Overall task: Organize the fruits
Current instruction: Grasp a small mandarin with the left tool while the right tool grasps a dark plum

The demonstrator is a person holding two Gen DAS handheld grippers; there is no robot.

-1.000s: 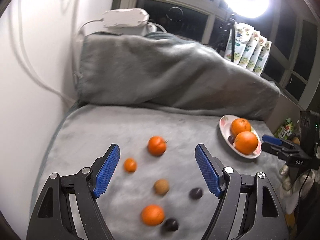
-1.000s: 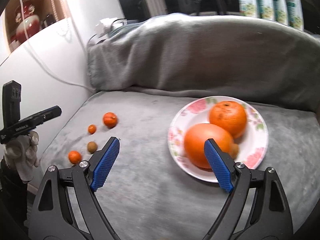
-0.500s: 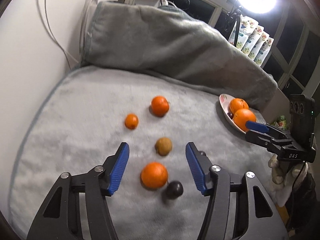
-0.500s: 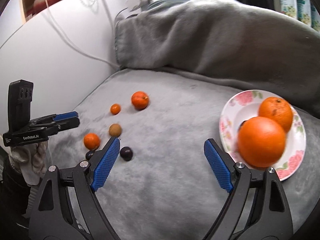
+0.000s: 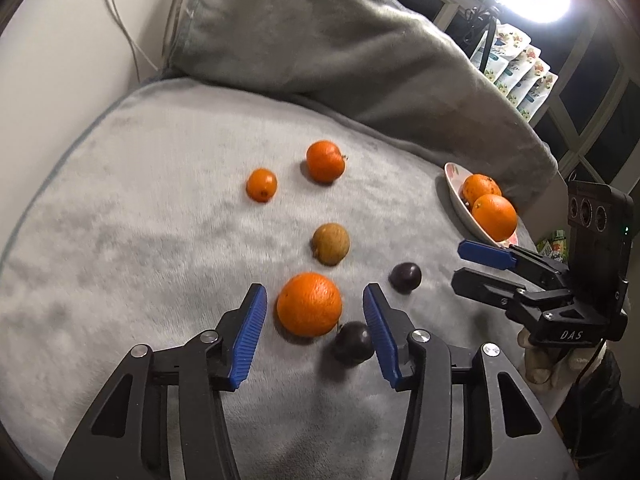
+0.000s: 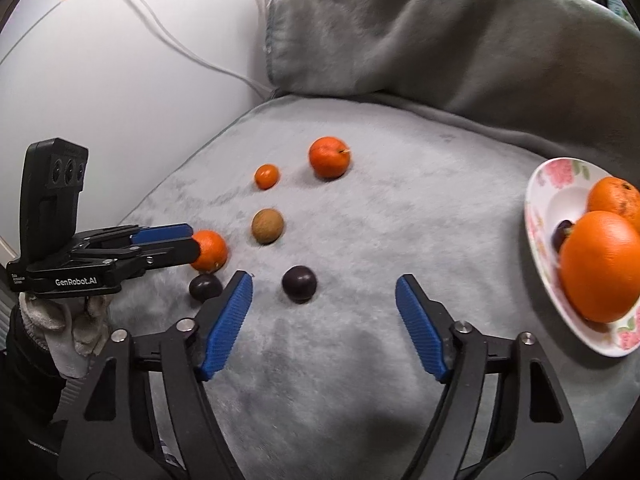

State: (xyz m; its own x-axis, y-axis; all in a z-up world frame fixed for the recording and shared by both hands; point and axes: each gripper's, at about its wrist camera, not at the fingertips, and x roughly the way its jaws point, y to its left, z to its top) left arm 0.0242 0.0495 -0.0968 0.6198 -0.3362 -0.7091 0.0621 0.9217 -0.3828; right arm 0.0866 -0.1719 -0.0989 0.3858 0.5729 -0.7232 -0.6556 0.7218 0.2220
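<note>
Left hand-held gripper (image 5: 312,320) just narrowing around orange (image 5: 309,304) on grey blanket (image 5: 160,220), pads not yet touching. Could nudge adjoining plum (image 5: 352,342) away. Right hand-held gripper (image 6: 324,304) closing, empty, near second plum (image 6: 299,283); plate (image 6: 538,200) at right.

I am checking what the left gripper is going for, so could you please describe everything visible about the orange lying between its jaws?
The round, dimple-skinned orange looks whole and glossy, the largest loose fruit on the grey plush blanket. It rests on the blanket between the blue-padded jaws of the left gripper, which have just been closing; gaps remain on both sides, so nothing grips it yet. A small dark purple plum sits right beside it, possibly touching. In the right wrist view a jaw tip hides part of the orange.
</note>
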